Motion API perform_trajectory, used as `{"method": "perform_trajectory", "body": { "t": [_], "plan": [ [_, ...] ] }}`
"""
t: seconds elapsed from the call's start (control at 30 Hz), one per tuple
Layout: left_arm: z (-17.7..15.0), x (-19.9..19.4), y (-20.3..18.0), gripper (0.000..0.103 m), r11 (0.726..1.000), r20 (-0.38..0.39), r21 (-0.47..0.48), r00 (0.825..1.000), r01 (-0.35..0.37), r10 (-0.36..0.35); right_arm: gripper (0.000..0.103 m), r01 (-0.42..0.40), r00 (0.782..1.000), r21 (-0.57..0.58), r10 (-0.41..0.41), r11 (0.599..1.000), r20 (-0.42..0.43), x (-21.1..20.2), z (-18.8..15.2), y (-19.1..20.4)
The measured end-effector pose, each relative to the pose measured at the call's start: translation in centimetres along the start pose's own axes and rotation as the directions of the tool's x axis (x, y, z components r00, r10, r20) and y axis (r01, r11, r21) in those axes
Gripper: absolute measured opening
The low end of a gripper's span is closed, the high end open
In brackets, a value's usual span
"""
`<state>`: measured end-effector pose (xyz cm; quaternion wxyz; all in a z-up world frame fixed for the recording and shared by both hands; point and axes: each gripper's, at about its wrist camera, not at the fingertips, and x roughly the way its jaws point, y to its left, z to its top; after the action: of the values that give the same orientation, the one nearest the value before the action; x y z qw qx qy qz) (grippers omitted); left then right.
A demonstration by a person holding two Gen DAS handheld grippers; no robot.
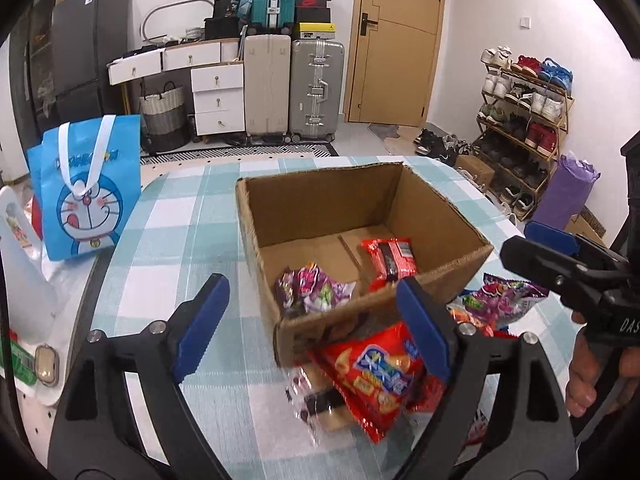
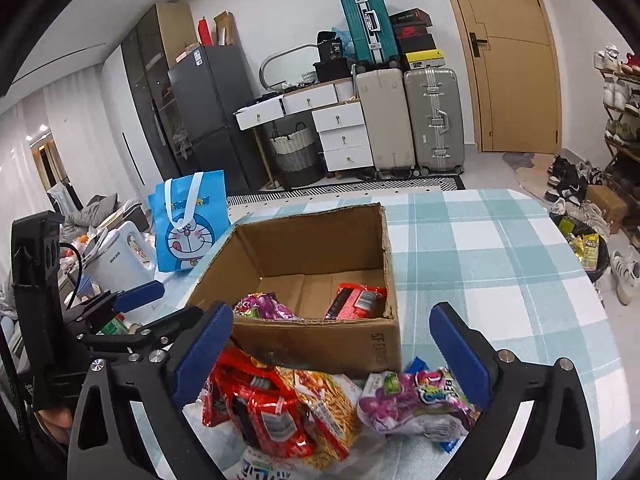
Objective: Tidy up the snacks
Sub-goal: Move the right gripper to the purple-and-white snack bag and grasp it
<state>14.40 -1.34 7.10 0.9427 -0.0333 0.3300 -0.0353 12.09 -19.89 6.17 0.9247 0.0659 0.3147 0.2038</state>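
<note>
Ahead of both tools, a cardboard box (image 1: pixel 436 216) is sitting on the checked desk (image 2: pixel 500 248), holding a purple snack packet (image 1: pixel 316 290) and a red packet (image 1: pixel 390 258). Left tool (image 1: pixel 316 328) is hovering spread wide, pinching nothing; a red cracker bag (image 1: pixel 374 376) is lying below it, against the box's near wall. Right tool (image 2: pixel 332 356) is likewise spread, empty, over a loose heap: red packets (image 2: pixel 260 404), a noodle-print bag (image 2: pixel 324 404), a purple candy bag (image 2: pixel 416 402).
</note>
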Motion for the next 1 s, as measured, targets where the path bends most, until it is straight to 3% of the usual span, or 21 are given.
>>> {"method": "perform_trajectory", "body": {
  "t": [0.13,0.53,0.73,1.0],
  "plan": [
    [-1.5,-1.3,0.5,0.102,1.000,0.008,-0.009,1.000,-0.020,0.020,0.102,0.002,1.000,-0.010,-0.002,1.000,0.008,-1.3,-1.1,-0.3],
    [-5.8,-4.0,0.0,0.102,0.999,-0.016,-0.034,1.000,-0.022,0.022,0.102,0.036,0.999,-0.036,-0.036,0.999,-0.008,-3.6,-4.4,-1.3],
    [-6.5,-4.0,-0.9,0.102,0.999,-0.021,-0.025,1.000,-0.021,0.020,0.102,0.068,0.997,-0.018,-0.069,0.997,-0.029,-4.1,-4.2,-2.3],
    [-7.5,-3.4,-1.8,0.102,1.000,-0.052,-0.016,0.999,-0.015,0.014,0.102,0.052,0.997,0.016,-0.051,0.999,-0.064,-3.8,-4.1,-2.7]
  ]
}}
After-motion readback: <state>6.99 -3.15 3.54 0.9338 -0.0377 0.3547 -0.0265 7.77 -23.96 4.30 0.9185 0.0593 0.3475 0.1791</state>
